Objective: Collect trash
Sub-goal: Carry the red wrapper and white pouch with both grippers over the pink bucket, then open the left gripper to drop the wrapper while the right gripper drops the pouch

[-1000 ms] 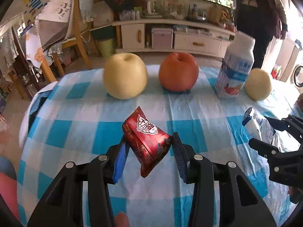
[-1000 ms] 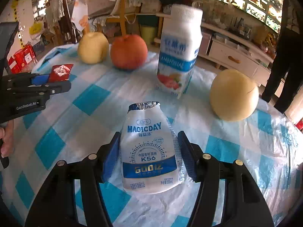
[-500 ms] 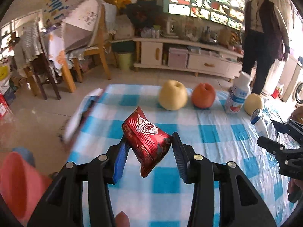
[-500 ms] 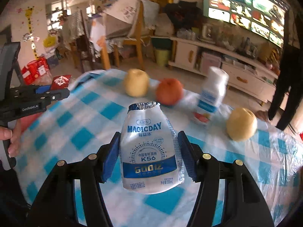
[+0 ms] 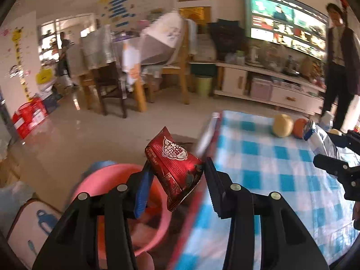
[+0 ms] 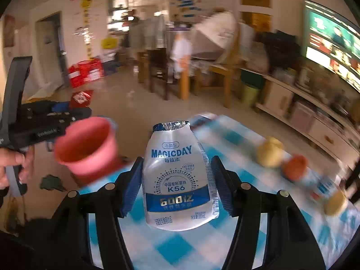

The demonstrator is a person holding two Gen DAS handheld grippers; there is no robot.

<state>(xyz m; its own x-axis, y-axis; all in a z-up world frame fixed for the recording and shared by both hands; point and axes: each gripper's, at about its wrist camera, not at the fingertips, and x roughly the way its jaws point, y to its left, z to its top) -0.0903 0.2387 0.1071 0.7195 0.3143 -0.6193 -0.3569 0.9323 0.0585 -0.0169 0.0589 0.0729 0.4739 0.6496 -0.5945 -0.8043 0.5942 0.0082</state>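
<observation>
Carrying two pieces of trash off the table edge toward the pink bin.

Left gripper (image 5: 176, 180) clamps the red snack wrapper (image 5: 174, 164); centre it over the pink bin (image 5: 108, 180) beside the table (image 5: 258, 164) corner before opening. Right gripper (image 6: 176, 185) is closed on the flattened white drink pouch (image 6: 177, 180); release second.

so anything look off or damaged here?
Nothing spilled. The red wrapper sits skewed in the left gripper, and the white pouch in the right gripper is crumpled, which fits trash. Pink bin stands upright.
</observation>
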